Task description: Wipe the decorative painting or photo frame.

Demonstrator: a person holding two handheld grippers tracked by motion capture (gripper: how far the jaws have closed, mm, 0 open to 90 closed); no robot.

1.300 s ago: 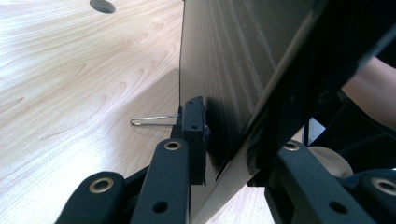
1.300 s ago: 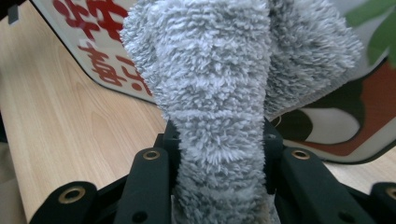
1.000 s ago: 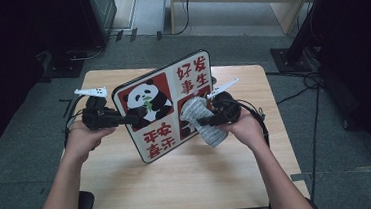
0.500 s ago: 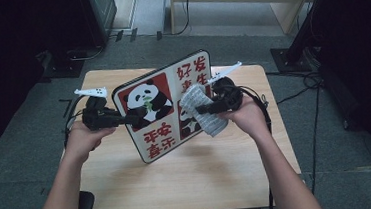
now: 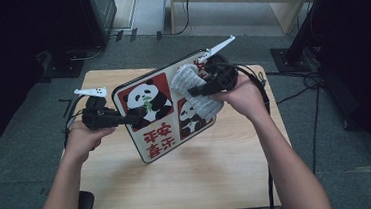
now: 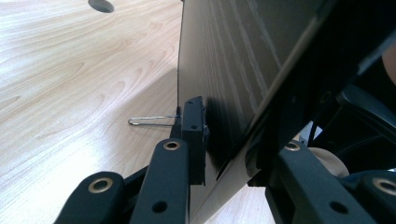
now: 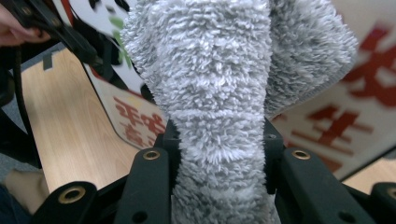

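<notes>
A white board (image 5: pixel 158 136) printed with pandas and red characters stands tilted on the wooden table (image 5: pixel 204 173). My left gripper (image 5: pixel 133 119) is shut on its left edge; in the left gripper view the jaws (image 6: pixel 229 149) clamp the board's dark back (image 6: pixel 233 56), beside a small wire loop (image 6: pixel 149 120). My right gripper (image 5: pixel 192 90) is shut on a fluffy grey cloth (image 5: pixel 186 78), which lies against the board's upper right face. The right gripper view shows the cloth (image 7: pixel 215 93) bunched between the jaws (image 7: pixel 219 149), with the board (image 7: pixel 369 116) behind it.
The table sits on grey floor, with cables (image 5: pixel 307 82) to its right and dark equipment stands (image 5: pixel 70 63) at the back left. Bare tabletop (image 6: pixel 70 70) extends left of the board and toward the person's side. A cable hole (image 6: pixel 100 4) marks the table's far part.
My right gripper has carried the grey cloth up the board's face, from the lower right panda toward the top edge. The left gripper and the board have stayed in place.
</notes>
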